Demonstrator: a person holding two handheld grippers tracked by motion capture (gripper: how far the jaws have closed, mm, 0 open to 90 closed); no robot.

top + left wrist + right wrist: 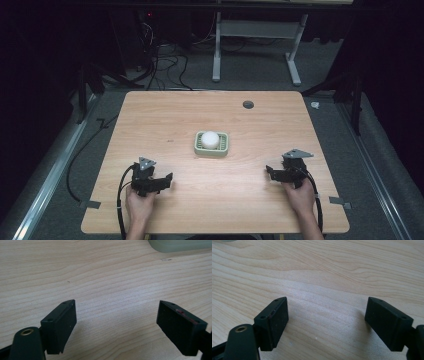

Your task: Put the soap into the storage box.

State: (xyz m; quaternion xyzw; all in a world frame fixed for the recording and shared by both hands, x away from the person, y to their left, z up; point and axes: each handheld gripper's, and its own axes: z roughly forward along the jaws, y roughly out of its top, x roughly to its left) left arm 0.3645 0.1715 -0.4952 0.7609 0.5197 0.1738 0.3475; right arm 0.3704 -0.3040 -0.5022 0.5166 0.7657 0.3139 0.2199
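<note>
— High view first: what sits on the counter (150, 115)?

— One pale green soap dish (211, 149) near the middle, and one white rounded soap bar (210, 139) resting in it. Nothing else to handle, apart from a dark round grommet (248, 104) near the far edge.

— And the claws?

— Two. The left claw (169, 179) rests low at the near left, the right claw (270, 171) at the near right, both well apart from the dish. Each is spread wide with only bare wood between its jaws. The left gripper view catches the dish's edge (180, 245) at the top right.

— How will the soap handle?

— I judge it light and stiff, but smooth and domed, so likely slippery; a pinch high on the curve could squirt it out. Better to take it across its widest part, low, just above the dish rim. The dish looks light too and may slide, so the other claw could steady its rim.
</note>
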